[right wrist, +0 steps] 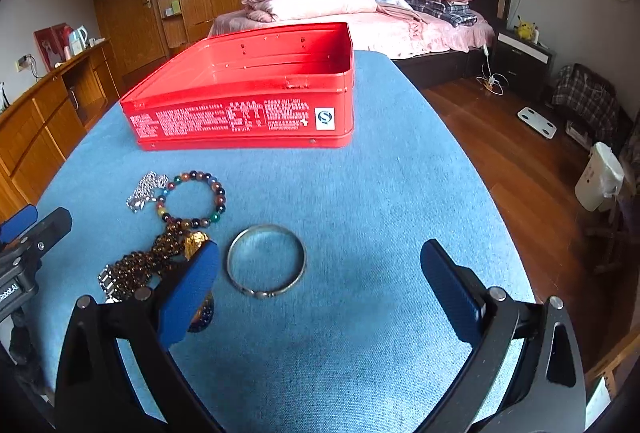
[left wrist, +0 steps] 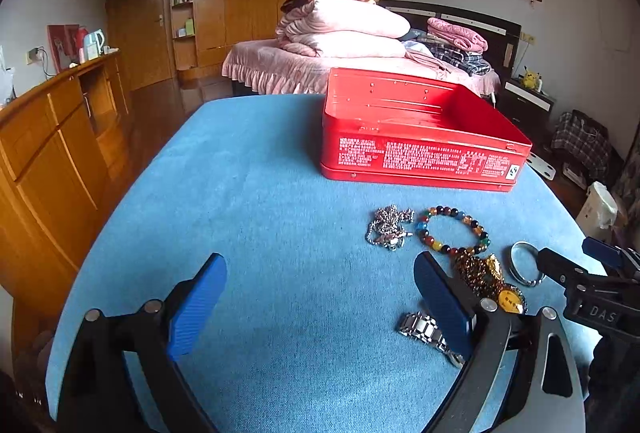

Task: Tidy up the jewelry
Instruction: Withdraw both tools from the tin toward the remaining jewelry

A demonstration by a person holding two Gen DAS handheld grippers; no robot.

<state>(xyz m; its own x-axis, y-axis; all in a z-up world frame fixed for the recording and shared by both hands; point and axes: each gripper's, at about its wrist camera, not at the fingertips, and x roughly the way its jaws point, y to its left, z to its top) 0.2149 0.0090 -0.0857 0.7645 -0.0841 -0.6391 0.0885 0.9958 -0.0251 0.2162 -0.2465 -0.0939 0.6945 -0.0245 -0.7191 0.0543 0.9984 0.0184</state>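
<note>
An open, empty red tin box [left wrist: 420, 129] [right wrist: 248, 101] stands at the far side of the blue table. In front of it lie a silver chain [left wrist: 390, 227] [right wrist: 145, 189], a coloured bead bracelet [left wrist: 452, 231] [right wrist: 194, 199], a dark bead necklace with a gold pendant [left wrist: 480, 269] [right wrist: 160, 257], a silver bangle [left wrist: 526, 263] [right wrist: 266, 261] and a metal watch [left wrist: 424, 329]. My left gripper [left wrist: 320, 297] is open and empty, left of the jewelry. My right gripper [right wrist: 320, 289] is open and empty, with the bangle just ahead between its fingers.
The blue cloth table [left wrist: 260, 213] [right wrist: 380, 193] ends at the right over wooden floor [right wrist: 520, 153]. A bed with folded bedding [left wrist: 344, 33] stands behind, a wooden cabinet [left wrist: 48, 137] at the left, a white bin [right wrist: 600, 177] at the right.
</note>
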